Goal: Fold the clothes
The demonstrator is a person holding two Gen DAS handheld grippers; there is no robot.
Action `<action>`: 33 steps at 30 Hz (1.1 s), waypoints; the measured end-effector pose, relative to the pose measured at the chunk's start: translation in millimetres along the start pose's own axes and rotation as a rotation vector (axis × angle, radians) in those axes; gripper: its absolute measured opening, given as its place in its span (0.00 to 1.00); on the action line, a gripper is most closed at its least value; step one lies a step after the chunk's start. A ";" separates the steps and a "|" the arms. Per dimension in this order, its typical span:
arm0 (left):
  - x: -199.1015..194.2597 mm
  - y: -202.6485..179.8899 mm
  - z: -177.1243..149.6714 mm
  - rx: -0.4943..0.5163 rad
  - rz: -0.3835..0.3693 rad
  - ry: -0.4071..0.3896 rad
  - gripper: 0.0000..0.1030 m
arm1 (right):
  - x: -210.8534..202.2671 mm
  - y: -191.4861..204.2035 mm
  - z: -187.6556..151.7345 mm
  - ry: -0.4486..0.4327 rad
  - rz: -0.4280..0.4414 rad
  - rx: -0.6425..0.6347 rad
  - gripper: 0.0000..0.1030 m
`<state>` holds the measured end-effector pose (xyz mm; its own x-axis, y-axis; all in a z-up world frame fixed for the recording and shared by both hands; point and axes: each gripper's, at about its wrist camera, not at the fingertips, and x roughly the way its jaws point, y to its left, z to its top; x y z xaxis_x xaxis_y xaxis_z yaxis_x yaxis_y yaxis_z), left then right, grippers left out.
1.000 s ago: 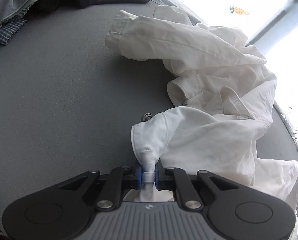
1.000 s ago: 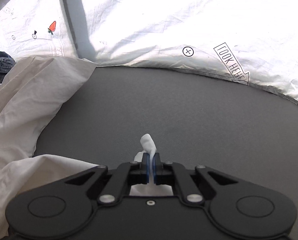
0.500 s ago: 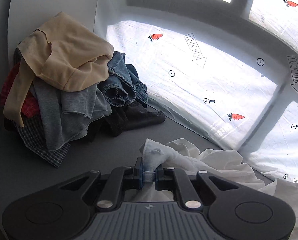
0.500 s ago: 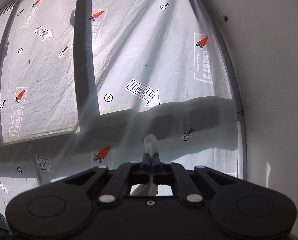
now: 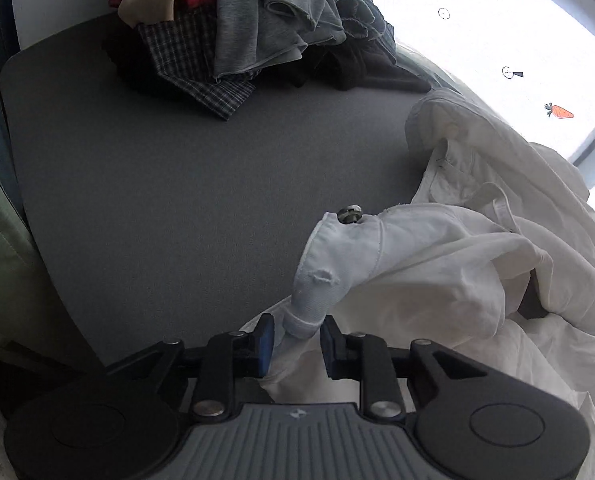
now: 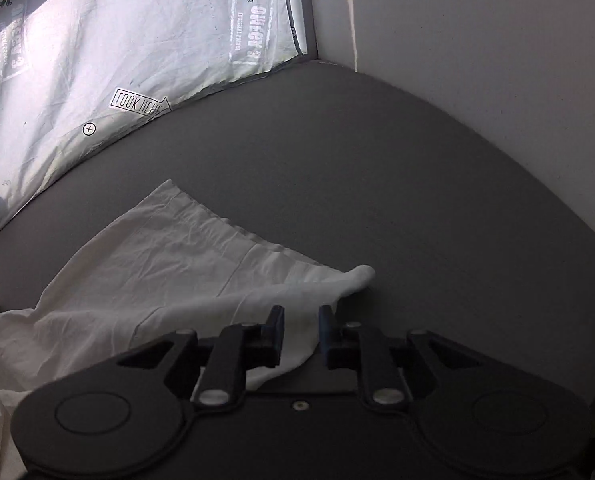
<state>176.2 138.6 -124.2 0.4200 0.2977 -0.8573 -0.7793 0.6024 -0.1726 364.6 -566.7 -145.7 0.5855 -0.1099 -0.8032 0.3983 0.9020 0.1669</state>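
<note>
- In the left wrist view, a pile of clothes [image 5: 249, 20] is sitting at the upper left of the frame, on the far part of the grey counter [image 5: 177, 184].
- The left claw [image 5: 296, 340] is standing at bottom centre with its jaws apart; a bunched white corner is lying between them, and neither pad is pressing it.
- The white garment [image 5: 457, 248] is sprawling crumpled over the right half of the frame, a metal button [image 5: 349, 214] showing at its near edge.
- In the right wrist view, the white garment [image 6: 169, 264] is lying flatter at lower left on the counter [image 6: 397, 184].
- The right claw [image 6: 300, 332] is sitting at bottom centre, jaws apart, cloth lying loose between them.
</note>
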 end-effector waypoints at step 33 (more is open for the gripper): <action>12.8 -17.2 10.9 -0.325 -0.149 -0.085 0.13 | 14.8 2.1 63.6 -0.170 0.342 0.325 0.02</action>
<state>199.9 140.1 -126.9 0.5664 0.2932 -0.7702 -0.8082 0.3806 -0.4494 419.0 -593.0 -120.8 0.8167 0.0785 -0.5717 0.3471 0.7246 0.5954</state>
